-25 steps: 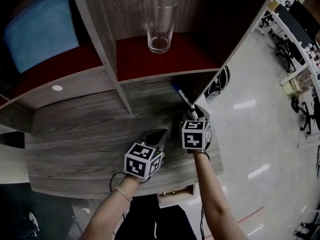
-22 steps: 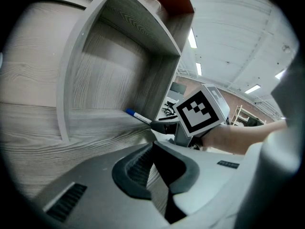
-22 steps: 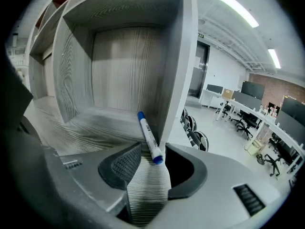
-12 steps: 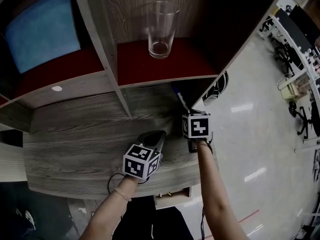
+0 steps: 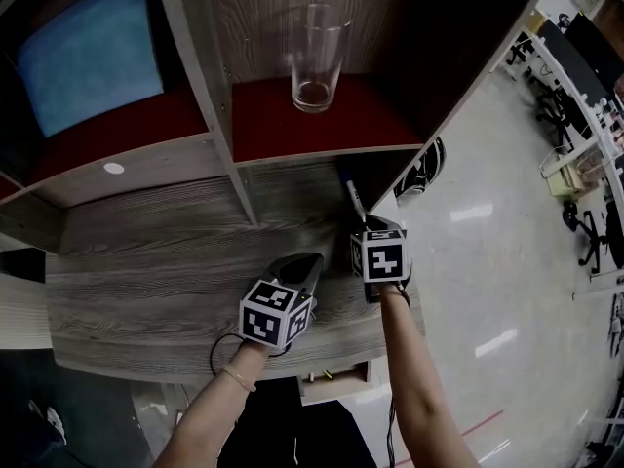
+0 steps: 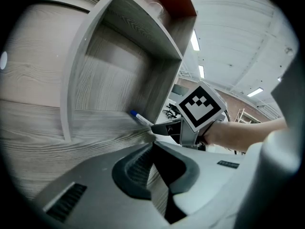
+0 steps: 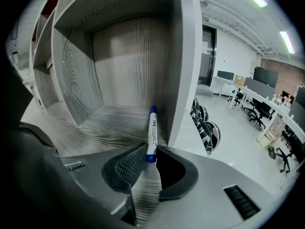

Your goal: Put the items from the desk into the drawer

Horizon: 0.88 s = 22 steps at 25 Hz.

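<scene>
A blue-and-white marker (image 5: 353, 195) lies on the grey wood desk (image 5: 146, 261), against the foot of the shelf's right side panel. My right gripper (image 5: 370, 224) points at it from the desk's front right. In the right gripper view the marker (image 7: 152, 132) has its near end between the pads, and the right gripper (image 7: 151, 155) has just been closing and now pinches that end. My left gripper (image 5: 310, 261) rests over the desk just left of it, shut and empty (image 6: 152, 144). From there the marker (image 6: 140, 118) shows ahead.
A shelf unit stands at the back of the desk, with an empty drinking glass (image 5: 315, 52) on its red board. A blue panel (image 5: 88, 52) fills the left compartment. A pale wooden drawer front (image 5: 336, 380) shows under the desk's front edge. Office chairs stand on the floor far right.
The right gripper has tipped a little toward the marker, its cube turning. The left gripper has stayed where it was. The marker has not moved.
</scene>
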{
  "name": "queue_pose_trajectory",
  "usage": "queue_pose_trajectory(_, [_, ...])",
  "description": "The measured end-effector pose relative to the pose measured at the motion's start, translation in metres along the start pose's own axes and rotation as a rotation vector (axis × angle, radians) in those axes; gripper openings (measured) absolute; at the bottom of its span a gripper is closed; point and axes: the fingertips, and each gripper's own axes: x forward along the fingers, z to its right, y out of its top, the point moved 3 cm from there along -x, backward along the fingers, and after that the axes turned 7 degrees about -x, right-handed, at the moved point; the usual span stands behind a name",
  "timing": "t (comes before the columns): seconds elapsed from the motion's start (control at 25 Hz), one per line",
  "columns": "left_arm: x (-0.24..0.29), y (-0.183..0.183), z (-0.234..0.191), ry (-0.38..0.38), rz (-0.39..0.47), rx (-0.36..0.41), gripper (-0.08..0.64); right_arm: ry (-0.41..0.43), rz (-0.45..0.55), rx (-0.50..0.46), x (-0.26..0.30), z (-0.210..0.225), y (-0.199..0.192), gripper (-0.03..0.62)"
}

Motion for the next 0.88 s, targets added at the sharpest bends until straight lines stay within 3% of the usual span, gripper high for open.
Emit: queue_pose_trajectory(0.88, [-0.062, -0.026, 0.057, 0.025, 0.057, 0.021, 0.026, -0.008, 0.179, -0.024, -0.126, -0.029, -0.004, 0.069])
